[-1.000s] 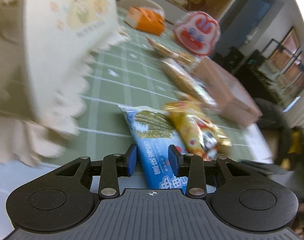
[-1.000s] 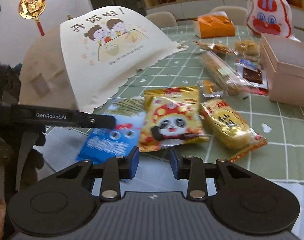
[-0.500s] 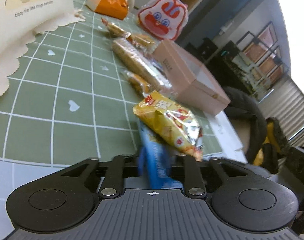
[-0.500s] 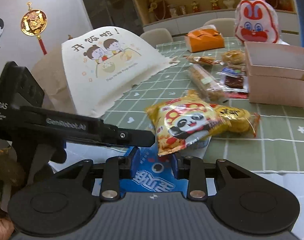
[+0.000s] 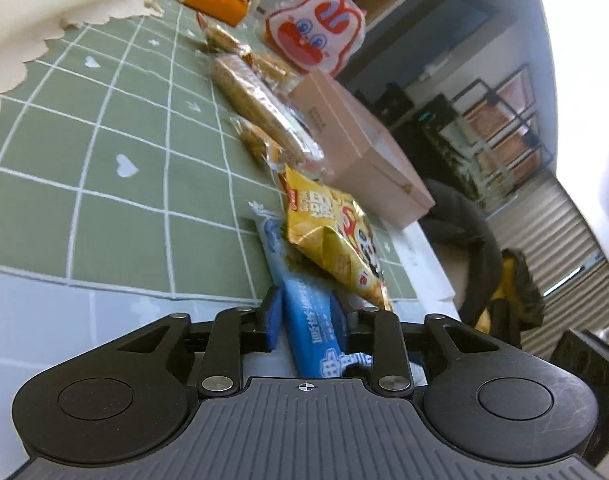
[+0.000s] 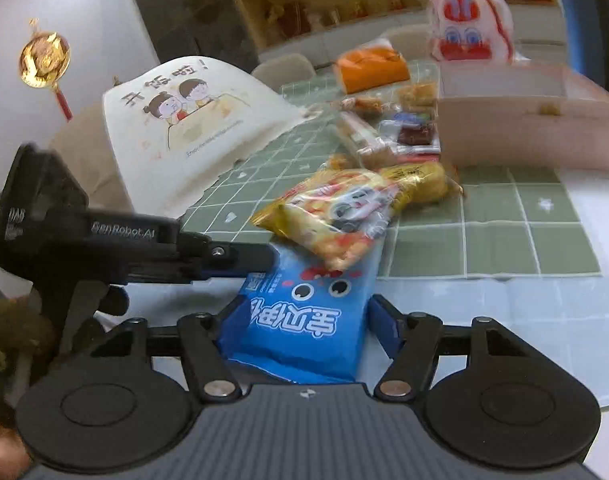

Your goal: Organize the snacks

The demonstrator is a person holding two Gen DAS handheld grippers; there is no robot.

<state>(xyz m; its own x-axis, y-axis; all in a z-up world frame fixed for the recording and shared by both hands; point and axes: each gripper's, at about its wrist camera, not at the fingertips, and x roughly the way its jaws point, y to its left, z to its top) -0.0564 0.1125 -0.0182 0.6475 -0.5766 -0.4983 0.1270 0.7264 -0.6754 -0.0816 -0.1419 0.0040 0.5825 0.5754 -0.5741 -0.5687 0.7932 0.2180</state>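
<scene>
Left tongs point(image 5: 305, 317) stand about half open, jaws just opened, with the near end of the blue packet point(image 5: 310, 336) between the pads. The packet touches the right pad, but a dark sliver shows at the left one, so I read this as no firm pinch. In the right wrist view these tongs reach in from the left edge, their tip at the packet's upper left corner.

Right tongs point(image 6: 304, 320) have also just opened to about half. Their pads flank the packet's full width at bottom centre of that frame. The edges look undented, so they straddle it without squeezing.

The packet point(image 6: 300, 320) lies at the near edge of the green cloth point(image 5: 104, 200), its near end out over the pale border. A yellow bag point(image 6: 336, 216) lies across its far end. Other wrapped snacks trail toward the top of the frame, and an open pink box point(image 6: 528, 128) sits at upper right.

The packet looks light, puffy and slick, a glossy film that will crumple and may slip out of a sidewise squeeze. My judgement is that a pinch on the flat sealed end will hold better than a grip across the belly. Whatever is inside may crush, so a gentle grip is wise. The yellow bag will probably slide off when the packet is lifted or pulled.
</scene>
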